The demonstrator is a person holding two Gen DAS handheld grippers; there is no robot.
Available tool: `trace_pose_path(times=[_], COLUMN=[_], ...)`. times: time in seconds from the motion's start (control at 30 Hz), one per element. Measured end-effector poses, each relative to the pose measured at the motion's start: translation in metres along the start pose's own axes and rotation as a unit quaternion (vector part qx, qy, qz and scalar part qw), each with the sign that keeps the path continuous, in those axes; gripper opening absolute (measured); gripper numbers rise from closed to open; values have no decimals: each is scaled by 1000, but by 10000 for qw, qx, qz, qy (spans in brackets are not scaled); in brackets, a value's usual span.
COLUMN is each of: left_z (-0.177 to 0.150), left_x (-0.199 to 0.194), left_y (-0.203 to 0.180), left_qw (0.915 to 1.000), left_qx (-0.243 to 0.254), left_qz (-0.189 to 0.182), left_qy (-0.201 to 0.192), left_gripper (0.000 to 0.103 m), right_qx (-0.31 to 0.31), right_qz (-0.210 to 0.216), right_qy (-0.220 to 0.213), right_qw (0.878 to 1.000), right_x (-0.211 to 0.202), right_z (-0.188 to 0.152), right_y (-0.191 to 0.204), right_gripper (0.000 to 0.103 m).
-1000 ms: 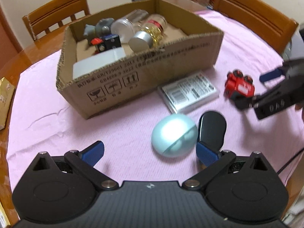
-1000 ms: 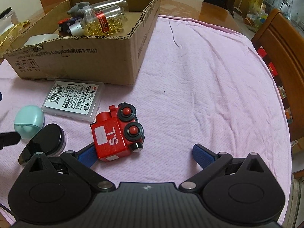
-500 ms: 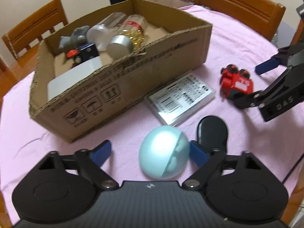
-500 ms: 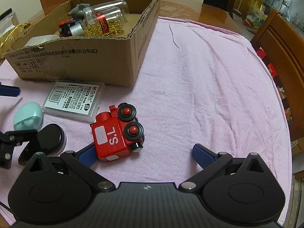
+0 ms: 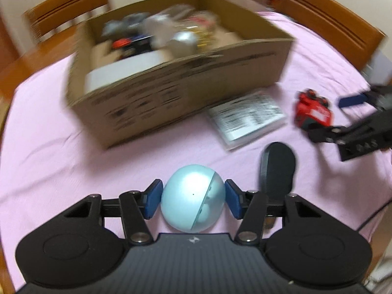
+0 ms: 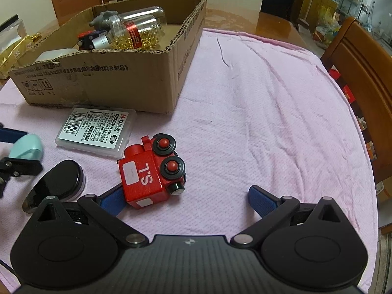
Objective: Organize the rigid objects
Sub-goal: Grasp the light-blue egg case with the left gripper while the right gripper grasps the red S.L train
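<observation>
My left gripper (image 5: 193, 199) is shut on a pale blue egg-shaped case (image 5: 193, 199), both blue pads against its sides, on the pink cloth. The case also shows at the left edge of the right wrist view (image 6: 28, 147). My right gripper (image 6: 188, 199) is open, and a red toy train (image 6: 152, 169) lies by its left finger. The train also shows in the left wrist view (image 5: 312, 114). A cardboard box (image 6: 110, 73) holds jars, a grey toy and other items.
A clear plastic case with a barcode label (image 6: 96, 131) lies in front of the box. A black oval compact (image 6: 58, 182) lies between the two grippers. Wooden chairs (image 6: 362, 73) stand around the table. A gold packet (image 6: 17, 51) lies left of the box.
My left gripper has moved forward around the pale blue case and closed on it. The left view has swung and blurred. The right gripper has stayed open by the train.
</observation>
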State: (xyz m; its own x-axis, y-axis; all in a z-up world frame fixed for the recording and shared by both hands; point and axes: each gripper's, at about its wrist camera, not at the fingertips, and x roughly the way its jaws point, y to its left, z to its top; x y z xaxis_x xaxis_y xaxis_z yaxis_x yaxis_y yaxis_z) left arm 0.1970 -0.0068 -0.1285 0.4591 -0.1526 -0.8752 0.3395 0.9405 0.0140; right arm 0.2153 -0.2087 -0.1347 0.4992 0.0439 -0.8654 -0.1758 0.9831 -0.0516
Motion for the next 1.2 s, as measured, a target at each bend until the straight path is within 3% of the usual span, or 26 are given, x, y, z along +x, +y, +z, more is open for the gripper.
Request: trace_pose_path(times=[0.17, 0.43, 0.57, 0.73, 0.8, 0.93, 1.2], left_z=[-10, -16, -16, -17, -17, -18, -19], left_x=[-5, -8, -7, -7, -8, -9, -11], left_y=[16, 20, 20, 21, 21, 20, 12], left_qw=[9971, 9974, 9976, 9975, 9976, 9983, 9998], left_qx=[-682, -642, -617, -627, -607, -536, -185], left_qz=[327, 337, 329, 335, 321, 234, -22], left_qy=[27, -20, -7, -16, -34, -15, 69], left_gripper=[55, 58, 61, 64, 65, 65, 60], right_qx=[8, -168, -786, -1407, -1620, -1606, -1671], right_qz=[-9, -11, -72, 446, 586, 772, 932], right_qy=[-114, 144, 84, 56, 72, 205, 412], right_qw=[9999, 9998, 9968, 9890, 9850, 9838, 9807], right_x=[-1, 3, 1, 2, 5, 5, -2], right_z=[-3, 10, 13, 24, 31, 35, 26], right_y=[0, -12, -2, 10, 14, 12, 26], right_gripper=[103, 103, 102, 83, 81, 67, 66])
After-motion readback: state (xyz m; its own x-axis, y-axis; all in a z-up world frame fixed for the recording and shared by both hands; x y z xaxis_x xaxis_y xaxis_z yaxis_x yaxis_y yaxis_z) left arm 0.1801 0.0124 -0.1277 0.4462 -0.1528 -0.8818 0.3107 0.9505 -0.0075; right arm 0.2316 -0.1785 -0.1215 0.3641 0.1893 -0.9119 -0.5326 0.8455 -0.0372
